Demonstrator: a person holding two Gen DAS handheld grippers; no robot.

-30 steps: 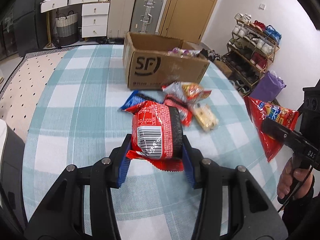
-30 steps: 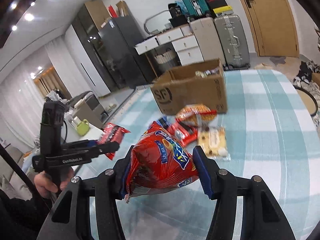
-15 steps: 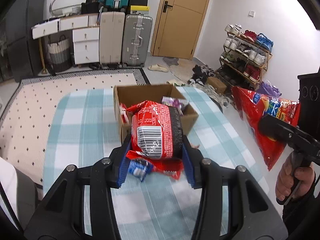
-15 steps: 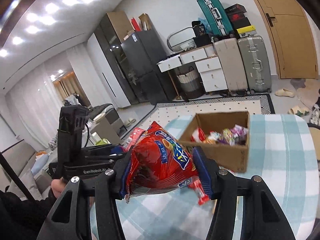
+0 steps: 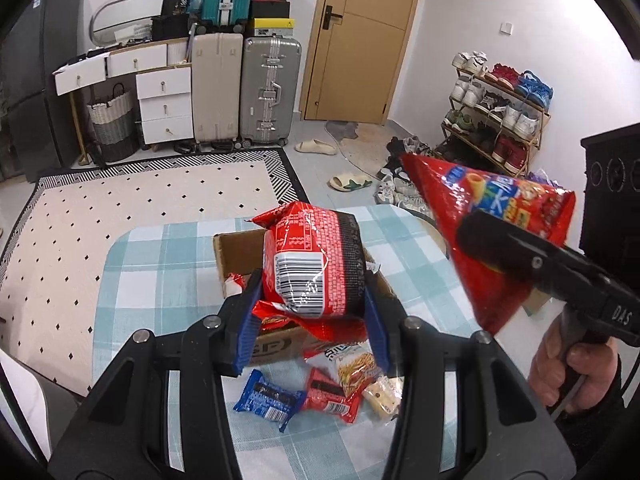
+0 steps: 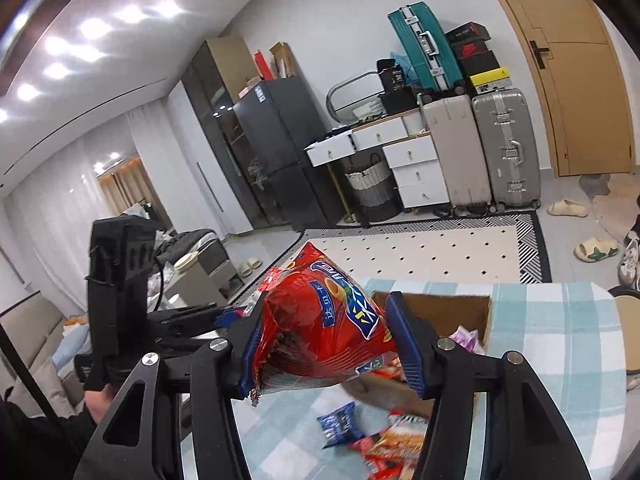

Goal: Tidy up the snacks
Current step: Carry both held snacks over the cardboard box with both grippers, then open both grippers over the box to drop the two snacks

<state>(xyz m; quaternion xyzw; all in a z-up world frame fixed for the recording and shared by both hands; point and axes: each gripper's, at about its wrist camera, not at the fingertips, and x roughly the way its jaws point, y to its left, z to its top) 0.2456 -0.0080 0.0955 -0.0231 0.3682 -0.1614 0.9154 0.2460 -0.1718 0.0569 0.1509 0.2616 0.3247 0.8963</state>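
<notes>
My left gripper (image 5: pixel 310 320) is shut on a red and black noodle packet (image 5: pixel 312 264), barcode facing me, held in the air above the open cardboard box (image 5: pixel 276 344). My right gripper (image 6: pixel 328 344) is shut on a big red crisp bag (image 6: pixel 324 324), also lifted over the table; the same red crisp bag (image 5: pixel 492 232) shows at the right of the left wrist view. Below on the checked tablecloth (image 5: pixel 160 264) lie a blue packet (image 5: pixel 268 400), a small red packet (image 5: pixel 332 396) and a yellowish snack pack (image 5: pixel 360 368).
A hand (image 5: pixel 572 364) grips the right tool's handle at the right edge. Beyond the table lie a dotted rug (image 5: pixel 140 200), suitcases (image 5: pixel 268 92), white drawers (image 5: pixel 160 100), a door (image 5: pixel 356 40) and a shoe rack (image 5: pixel 496 116). Snacks (image 6: pixel 464 338) lie inside the box.
Both grippers have risen well above the table and moved toward the box, each keeping its packet. The box and loose snacks now sit lower in both views.
</notes>
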